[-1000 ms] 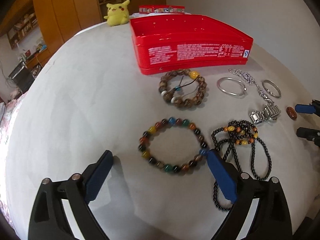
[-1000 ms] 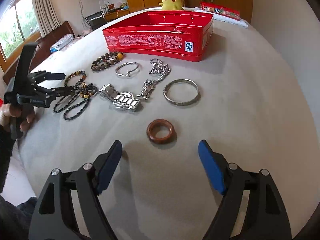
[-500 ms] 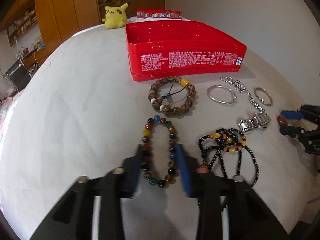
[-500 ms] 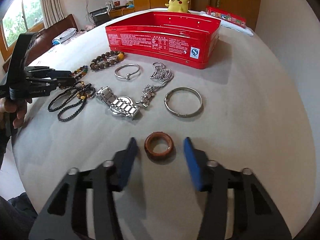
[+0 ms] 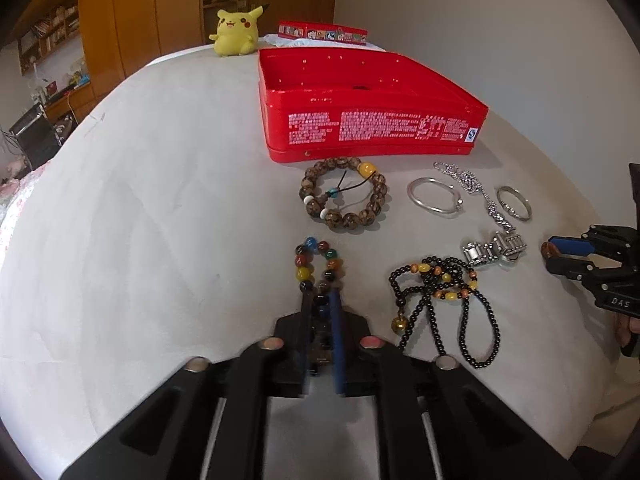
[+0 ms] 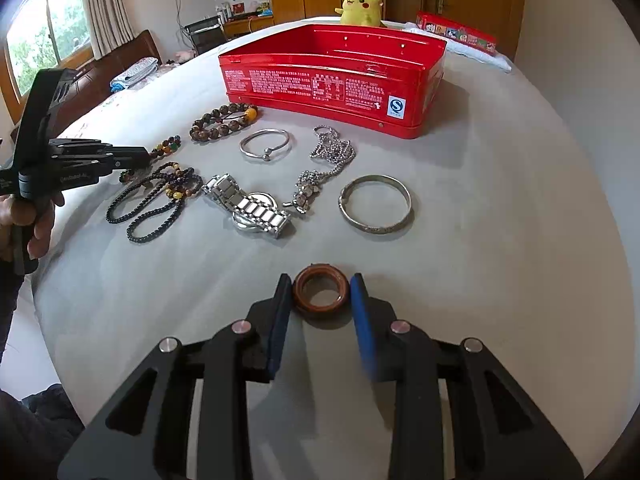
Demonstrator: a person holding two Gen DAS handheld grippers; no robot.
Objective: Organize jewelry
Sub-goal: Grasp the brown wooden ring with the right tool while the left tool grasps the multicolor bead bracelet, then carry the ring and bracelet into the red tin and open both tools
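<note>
Blue pads on my right gripper (image 6: 320, 296) have just been closing on the reddish-brown ring (image 6: 320, 289); both pads now touch its outer edge and the ring sits flat on the grey table (image 6: 500, 208) between them. My left gripper (image 5: 321, 312) has likewise just been closing and is now clenched on the near side of the multicoloured bead bracelet (image 5: 316, 260), which is squeezed from a round loop into a narrow one, its far end resting on the table.

Just beyond the left grip and to its right lies the black bead necklace (image 5: 440, 292), its strands near my left fingers. Farther out are the steel watch (image 6: 256, 210), the silver chain (image 6: 326, 160), the engraved bangle (image 6: 376, 204), the thin silver cuff (image 6: 266, 144) and the brown wooden bracelet (image 5: 344, 196). Behind them stands the open red tin (image 5: 372, 128), in my judgement the destination; it holds no jewelry that I can see.

Faults to anticipate:
- Ring: the grip is on a hard curved rim. Uneven pad contact may squirt it out on lift.
- Bracelet: only a few beads are clamped. The free loop will swing and may catch the tin's wall.
- Necklace: if a strand is trapped under the left pads, it will drag along. I cannot tell whether one is.
- Both hands converge on one tin; simultaneous approach risks collision.
</note>
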